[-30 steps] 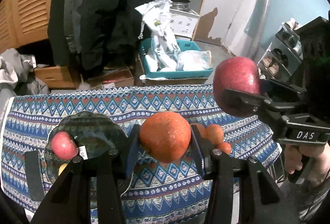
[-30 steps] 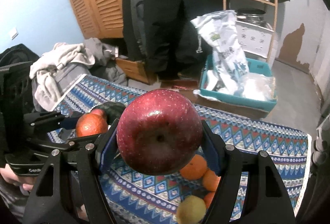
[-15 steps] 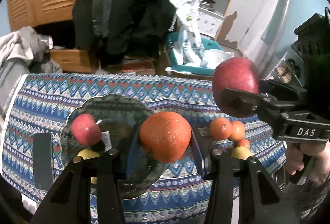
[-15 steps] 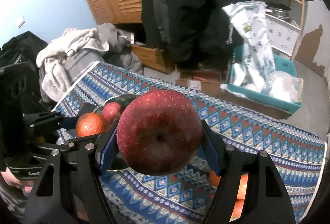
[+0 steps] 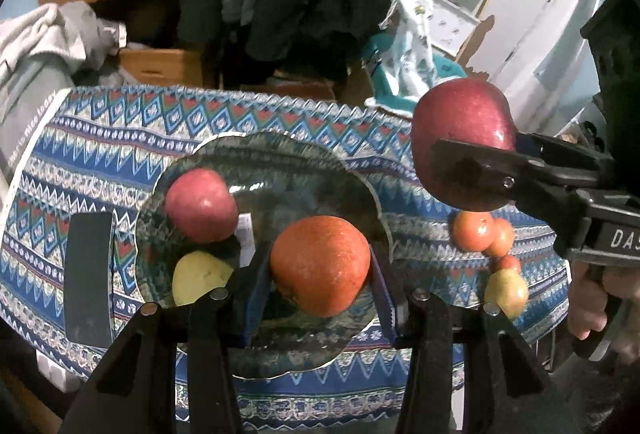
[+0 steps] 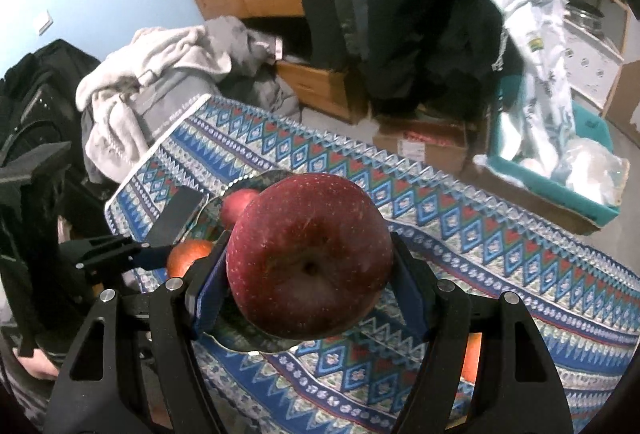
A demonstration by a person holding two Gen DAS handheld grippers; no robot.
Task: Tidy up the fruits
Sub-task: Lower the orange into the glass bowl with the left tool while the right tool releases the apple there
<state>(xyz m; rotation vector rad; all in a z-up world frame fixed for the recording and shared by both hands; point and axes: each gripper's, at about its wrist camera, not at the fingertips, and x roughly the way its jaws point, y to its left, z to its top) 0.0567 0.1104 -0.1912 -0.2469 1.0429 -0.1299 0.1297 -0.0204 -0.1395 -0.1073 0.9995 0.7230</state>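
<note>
My left gripper [image 5: 320,266] is shut on an orange [image 5: 320,264] and holds it above the near part of a dark green glass plate [image 5: 288,162]. A pink-red apple [image 5: 200,206] and a yellow fruit [image 5: 198,280] lie on the plate. My right gripper [image 6: 308,274] is shut on a big dark red apple [image 6: 308,258], held above the plate's right rim; this apple also shows in the left wrist view [image 5: 462,142]. The left gripper's orange shows in the right wrist view [image 6: 186,260].
Several small oranges [image 5: 474,230] and a yellow pear [image 5: 506,292] lie on the patterned tablecloth [image 5: 100,138] right of the plate. A black phone [image 5: 88,274] lies left of it. Behind the table are clothes, a box and a teal bin [image 6: 560,186].
Both grippers have moved left and forward with their fruit, from over the loose oranges to over the plate. The plate now sits right under the held orange.
</note>
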